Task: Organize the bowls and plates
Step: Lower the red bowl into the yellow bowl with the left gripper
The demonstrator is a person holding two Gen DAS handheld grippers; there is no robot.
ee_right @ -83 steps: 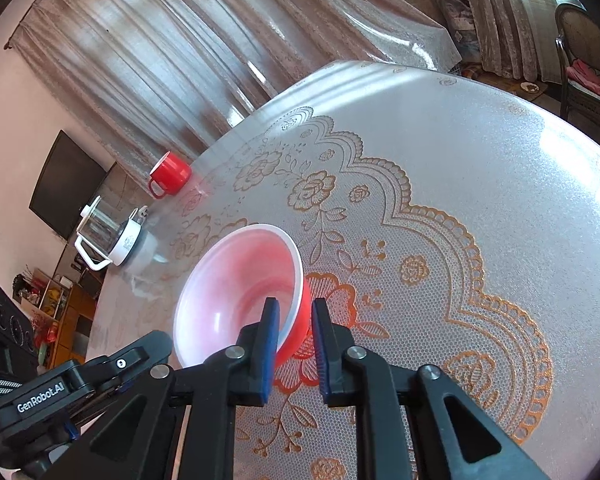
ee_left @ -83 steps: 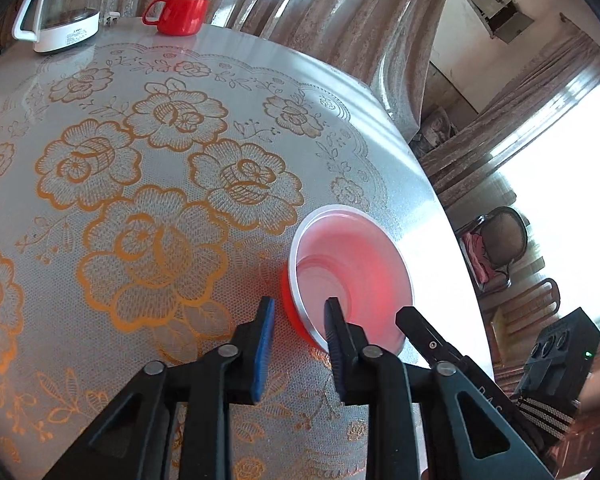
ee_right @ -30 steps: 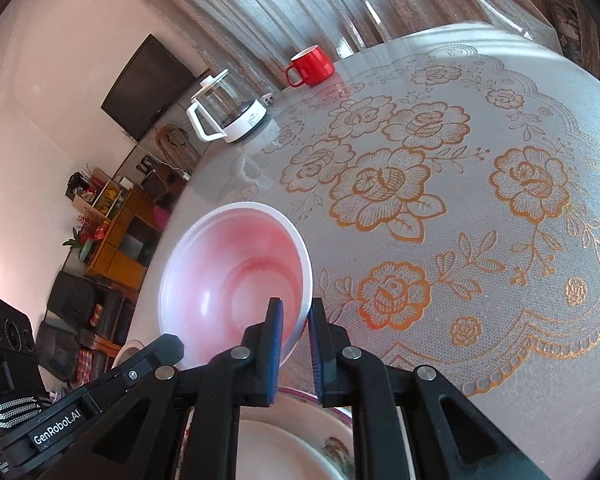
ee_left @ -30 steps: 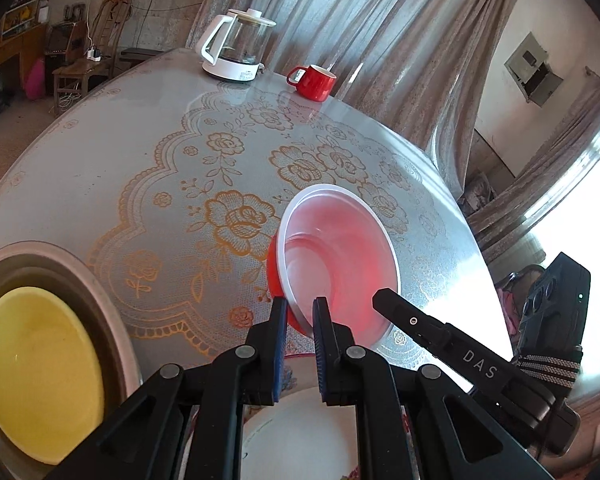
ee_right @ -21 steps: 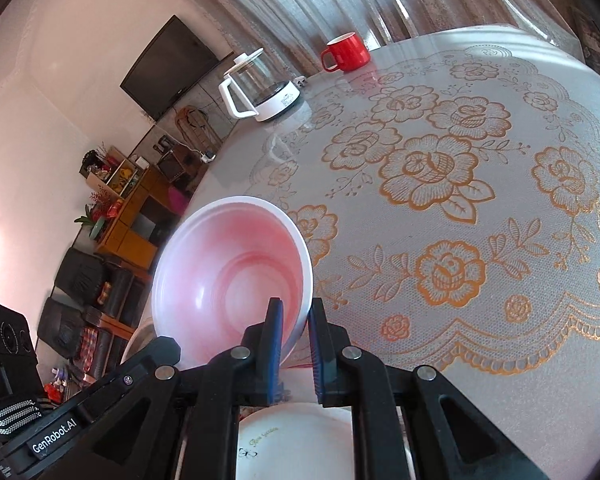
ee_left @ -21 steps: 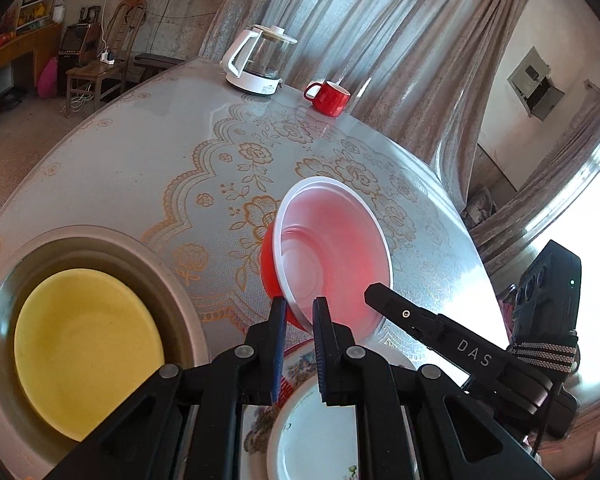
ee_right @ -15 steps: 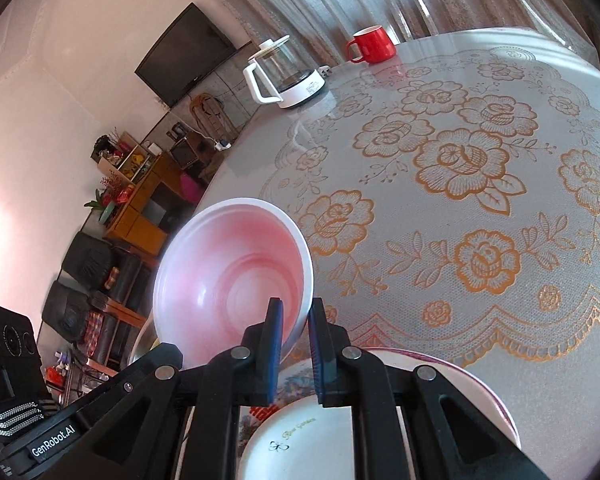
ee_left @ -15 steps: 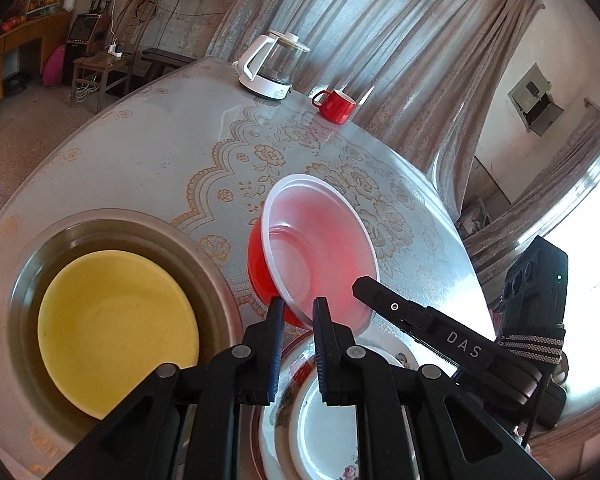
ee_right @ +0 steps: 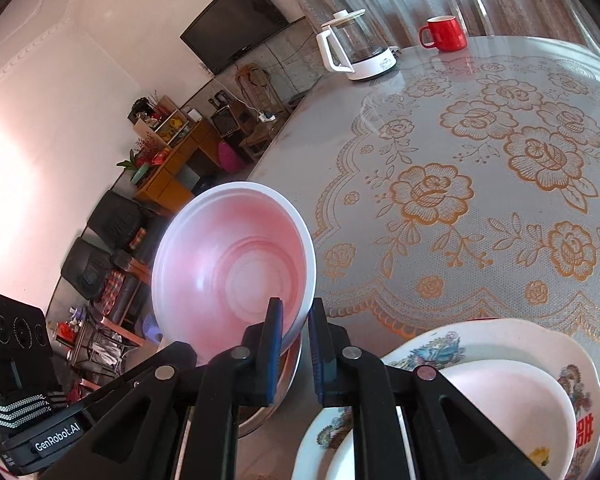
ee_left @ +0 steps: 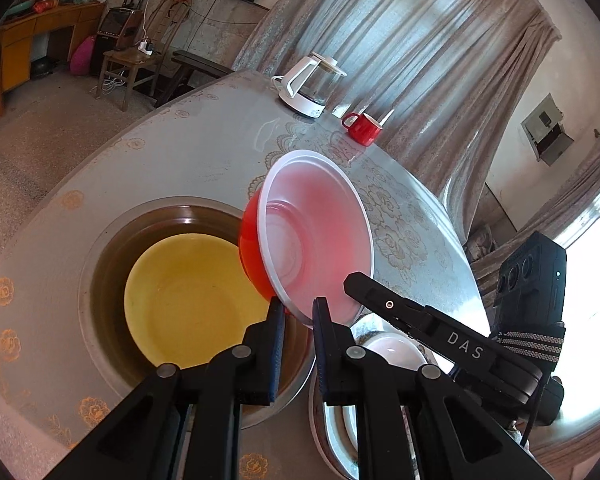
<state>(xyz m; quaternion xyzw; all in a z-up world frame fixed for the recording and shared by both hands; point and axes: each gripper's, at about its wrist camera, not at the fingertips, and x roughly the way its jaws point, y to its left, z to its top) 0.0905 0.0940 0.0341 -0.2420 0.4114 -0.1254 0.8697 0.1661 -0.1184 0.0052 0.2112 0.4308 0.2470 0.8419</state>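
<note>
A red bowl (ee_left: 312,236) with a white inside is held in the air by both grippers on its rim. My left gripper (ee_left: 298,316) is shut on its near rim. My right gripper (ee_right: 294,320) is shut on the opposite rim of the same bowl (ee_right: 232,268). The bowl hangs tilted above the right edge of a metal basin (ee_left: 100,256) that holds a yellow bowl (ee_left: 188,300). To the right lies a stack of patterned plates (ee_right: 500,344) with a white bowl (ee_right: 516,396) on top; it shows partly in the left wrist view (ee_left: 396,352).
A round table with a gold floral cloth (ee_right: 480,184) carries a glass kettle (ee_right: 356,52) and a red mug (ee_right: 444,34) at the far side. The table edge lies to the left, with furniture (ee_right: 168,160) and floor beyond.
Both grippers have carried the red bowl from the middle of the table toward the near side, over the edge of the metal basin. The basin and plate stack have come into view.
</note>
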